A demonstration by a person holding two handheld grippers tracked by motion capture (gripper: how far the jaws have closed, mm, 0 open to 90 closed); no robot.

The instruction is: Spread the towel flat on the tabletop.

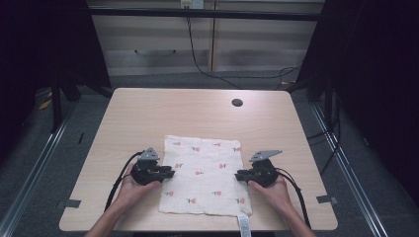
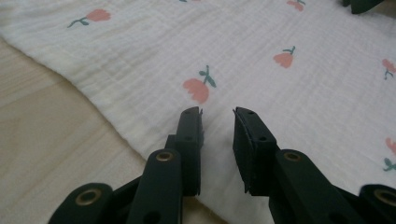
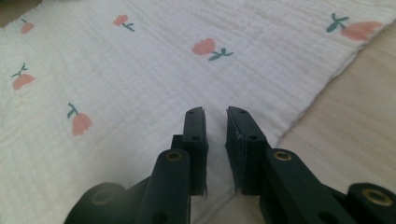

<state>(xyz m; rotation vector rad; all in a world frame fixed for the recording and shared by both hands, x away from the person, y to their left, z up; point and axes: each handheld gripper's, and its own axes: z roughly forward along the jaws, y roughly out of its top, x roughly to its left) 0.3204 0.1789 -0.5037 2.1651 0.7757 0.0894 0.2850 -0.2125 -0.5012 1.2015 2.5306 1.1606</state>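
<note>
- Coming in from the near edge of the table [image 1: 148,106], two forearms each bear a gripper, one at either side of a white cloth [image 1: 203,173].
- A white tag [image 1: 244,224] hangs off the near edge of the table by the cloth's near right corner.
- The cloth lies flat on the near half of the light wooden top, printed with small pink flowers on green stems.
- The left gripper [image 1: 169,173] sits at the cloth's left edge, about halfway along it, pointing inward across the fabric.
- In the left gripper view its jaws stand a narrow gap apart over the cloth [image 2: 261,74], just inside the hem, with nothing clamped between them; a pink flower [image 2: 197,88] lies just ahead of the tips.
- The right gripper [image 1: 238,174] sits at the cloth's right edge, facing the left one across the fabric.
- In the right gripper view its jaws are also slightly parted, low over the cloth [image 3: 140,79] close to the hem, gripping nothing; bare wood shows to the right.
- Farther off, a round dark hole [image 1: 237,102] sits in the tabletop near the far edge.
- Beyond the table, a black cable [image 1: 197,59] trails down to the grey floor.
</note>
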